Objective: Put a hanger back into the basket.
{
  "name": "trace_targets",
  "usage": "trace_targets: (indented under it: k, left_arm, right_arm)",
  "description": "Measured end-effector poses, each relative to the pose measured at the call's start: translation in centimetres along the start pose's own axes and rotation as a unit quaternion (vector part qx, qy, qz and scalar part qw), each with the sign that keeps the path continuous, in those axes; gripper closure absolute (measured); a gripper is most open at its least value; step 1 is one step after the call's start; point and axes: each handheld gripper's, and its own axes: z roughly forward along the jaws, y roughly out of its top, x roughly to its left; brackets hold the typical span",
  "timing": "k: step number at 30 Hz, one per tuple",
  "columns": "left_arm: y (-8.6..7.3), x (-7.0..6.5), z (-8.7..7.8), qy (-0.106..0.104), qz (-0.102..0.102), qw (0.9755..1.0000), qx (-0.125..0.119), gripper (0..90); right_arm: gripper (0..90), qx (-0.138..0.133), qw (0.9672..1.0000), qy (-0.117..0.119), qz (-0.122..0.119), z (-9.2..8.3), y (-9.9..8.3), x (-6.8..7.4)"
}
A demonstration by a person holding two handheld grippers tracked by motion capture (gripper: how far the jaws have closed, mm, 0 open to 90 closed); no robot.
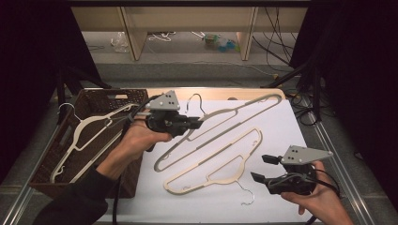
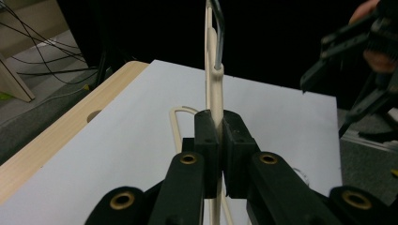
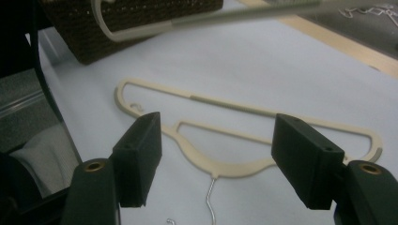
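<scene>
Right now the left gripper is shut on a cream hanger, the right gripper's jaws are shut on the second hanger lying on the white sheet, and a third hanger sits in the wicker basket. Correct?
One error: the right gripper is open, its jaws standing apart over the second hanger without touching it, as the right gripper view shows. The rest is as you said.

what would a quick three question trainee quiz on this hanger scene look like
1. True or false: the left gripper is shut on the neck of a cream hanger.
2. Which is right about the right gripper? A: open above the second hanger; B: shut on that hanger's hook; C: resting in the basket.
3. What lies in the brown basket at the left of the table?

Key: 1 true. 2 A; its jaws stand apart with nothing between the pads, and the second hanger lies flat on the white sheet. 3 Another cream hanger.
</scene>
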Motion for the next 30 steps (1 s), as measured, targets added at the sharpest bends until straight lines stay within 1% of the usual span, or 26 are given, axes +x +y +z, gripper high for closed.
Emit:
trace_targets:
  k: [1, 3, 6, 7, 8, 9, 11, 14, 15, 16, 18, 20, 24, 26, 29, 30]
  left_arm:
    - [0.2, 0.1, -0.3, 0.000, -0.006, 1.0000, 0.000, 86.0]
    - [0.6, 0.2, -0.9, 0.001, -0.010, 0.9999, 0.002, 86.0]
    - [1.3, 0.6, -2.0, 0.002, -0.024, 0.9997, -0.004, 86.0]
    - [1.6, 0.7, -2.4, 0.001, -0.029, 0.9995, -0.009, 86.0]
    - [1.7, 0.8, -2.7, -0.001, -0.041, 0.9991, -0.014, 86.0]
    - [1.8, 0.9, -3.1, -0.002, -0.048, 0.9987, -0.014, 86.0]
    - [1.9, 1.1, -4.1, 0.000, -0.057, 0.9983, -0.015, 86.0]
    - [2.3, 1.5, -5.9, 0.014, -0.062, 0.9978, -0.020, 86.0]
    - [2.4, 1.6, -6.5, 0.020, -0.060, 0.9978, -0.019, 86.0]
    - [2.6, 1.7, -7.2, 0.027, -0.054, 0.9979, -0.021, 86.0]
    - [2.7, 1.9, -8.5, 0.042, -0.046, 0.9980, -0.012, 86.0]
    - [2.6, 2.2, -9.8, 0.057, -0.039, 0.9976, -0.003, 86.0]
    - [1.8, 3.3, -12.3, 0.087, -0.050, 0.9949, -0.003, 86.1]
    - [1.3, 3.9, -13.4, 0.103, -0.058, 0.9930, -0.003, 86.0]
    - [0.5, 5.0, -14.7, 0.118, -0.069, 0.9906, -0.005, 86.1]
    - [0.2, 5.3, -15.1, 0.124, -0.073, 0.9895, -0.004, 86.1]
  right_arm:
    - [34.4, 0.001, 1.0000, 0.000, 0.001, 0.2, -0.2, 0.0]
    - [33.0, 0.004, 1.0000, -0.001, 0.009, 0.6, -0.7, 0.1]
    - [32.3, 0.007, 0.9999, 0.001, 0.013, 1.3, -1.3, 0.1]
    - [32.2, 0.010, 0.9999, 0.002, 0.013, 1.5, -1.5, 0.1]
    - [32.2, 0.014, 0.9998, 0.003, 0.013, 1.7, -1.7, 0.2]
    - [32.2, 0.015, 0.9997, 0.004, 0.017, 1.8, -1.9, 0.2]
    - [32.0, 0.018, 0.9997, 0.008, 0.017, 2.0, -2.1, 0.3]
    - [31.7, 0.023, 0.9996, 0.010, 0.015, 2.3, -2.5, 0.3]
    - [31.8, 0.028, 0.9994, 0.012, 0.016, 2.4, -2.6, 0.2]
    - [31.8, 0.040, 0.9990, 0.003, 0.020, 2.5, -2.9, 0.3]
    - [31.8, 0.042, 0.9989, 0.001, 0.019, 2.6, -3.0, 0.2]
    - [31.8, 0.040, 0.9990, 0.005, 0.020, 2.6, -3.2, 0.2]
    - [31.8, 0.045, 0.9987, 0.007, 0.022, 2.7, -3.5, 0.2]
    - [31.8, 0.045, 0.9986, 0.006, 0.026, 2.8, -3.7, 0.2]
    - [31.8, 0.046, 0.9987, 0.006, 0.022, 2.8, -3.8, 0.1]
    - [31.8, 0.048, 0.9985, 0.005, 0.025, 2.7, -3.8, 0.2]
